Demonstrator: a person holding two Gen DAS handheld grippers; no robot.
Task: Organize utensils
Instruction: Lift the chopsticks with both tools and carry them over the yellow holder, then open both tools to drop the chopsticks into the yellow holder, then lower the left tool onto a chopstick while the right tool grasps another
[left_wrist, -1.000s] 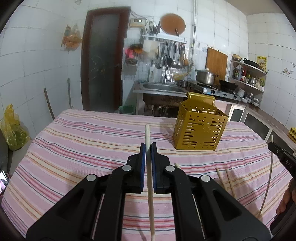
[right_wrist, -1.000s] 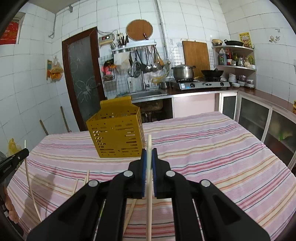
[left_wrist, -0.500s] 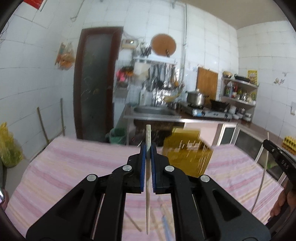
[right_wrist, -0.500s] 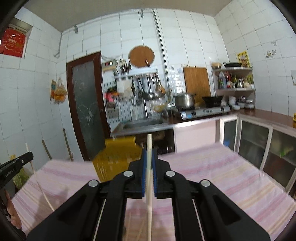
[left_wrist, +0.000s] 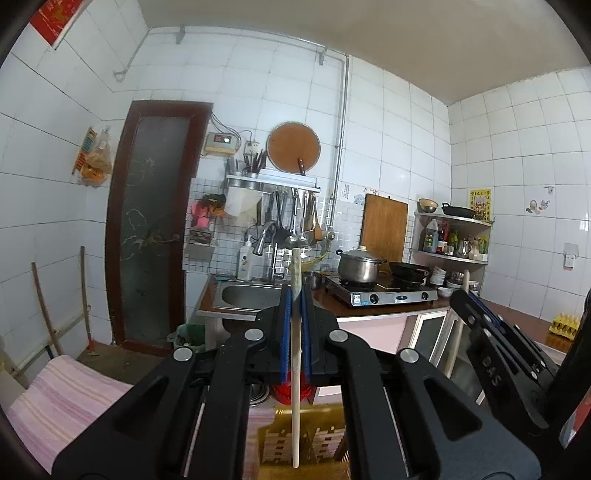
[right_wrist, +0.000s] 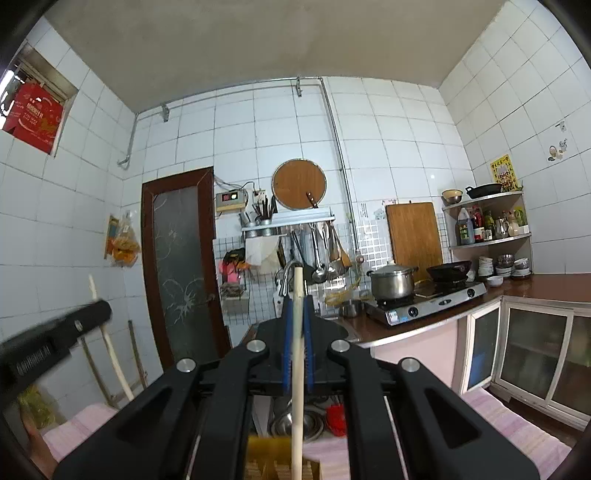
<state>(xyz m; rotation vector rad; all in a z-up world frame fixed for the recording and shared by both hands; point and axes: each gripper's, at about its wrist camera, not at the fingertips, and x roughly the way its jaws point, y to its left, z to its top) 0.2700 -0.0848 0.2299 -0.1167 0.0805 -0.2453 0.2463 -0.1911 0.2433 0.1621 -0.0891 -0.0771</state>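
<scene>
the left gripper (left_wrist: 295, 295) was clamped on a pale wooden chopstick (left_wrist: 295, 387) held upright between its blue pads (left_wrist: 283, 332), the stick's top poking above the jaws and its lower end hanging down in front of the yellow slotted holder (left_wrist: 325, 446) at the bottom of the view. that holder stood on the pink striped tablecloth (left_wrist: 66, 391), only its upper part in sight. far left stood a dark door (left_wrist: 151, 229), then a sink (left_wrist: 251, 295) under a rack of hanging ladles (left_wrist: 291, 221), then a steel pot (left_wrist: 360, 264) on a stove (left_wrist: 388, 293), with a corner shelf (left_wrist: 450, 236) further right. at the right edge the right gripper (left_wrist: 476, 314) showed from the side, a second chopstick (left_wrist: 460, 321) upright in it.

from the right wrist view, the left gripper (right_wrist: 92, 314) came in blurred at the far left, its chopstick (right_wrist: 107, 339) slanting through it. in the middle the right gripper (right_wrist: 297, 306) was clamped on its own chopstick (right_wrist: 297, 369), upright between the pads, lower end over the top edge of the yellow holder (right_wrist: 269, 458). the tablecloth (right_wrist: 517, 428) showed at both lower corners. behind, the door (right_wrist: 177, 269), the pot (right_wrist: 391, 282) and the stove (right_wrist: 428, 302) ran left to right, with glass-fronted cabinets (right_wrist: 532, 343) at the right
</scene>
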